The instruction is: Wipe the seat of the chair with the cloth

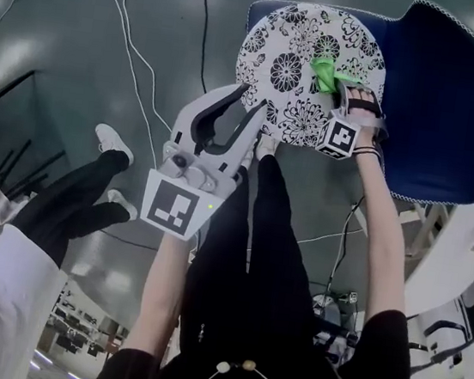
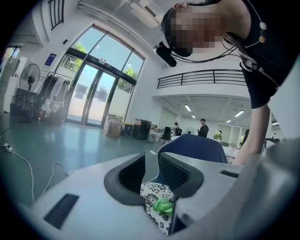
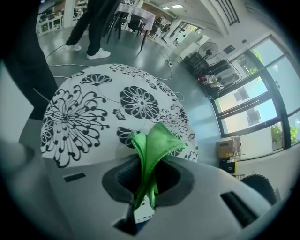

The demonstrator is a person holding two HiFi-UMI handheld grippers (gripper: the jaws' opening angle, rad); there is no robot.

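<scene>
While the cloth (image 3: 152, 145) sits pinched in the right hand-held gripper (image 3: 147, 176), it hangs over the far right part of the seat (image 1: 287, 70), so I judge the wiping is just starting or between strokes. Whether the cloth touches the seat I cannot tell. The next move calls for pressing its free end flat on the seat and drawing it across the whole round pad. The cloth is bright green, thin and folded into a narrow peaked bunch with a stitched edge, so little of it would meet the seat as it stands. The seat is white with black flower print. The left hand-held gripper (image 1: 249, 108) is held near the seat's near edge, jaws apart and gripping nothing. Behind the seat rises the blue chair back (image 1: 444, 99); cables (image 1: 143, 50) trail over the grey floor (image 1: 65, 49).
</scene>
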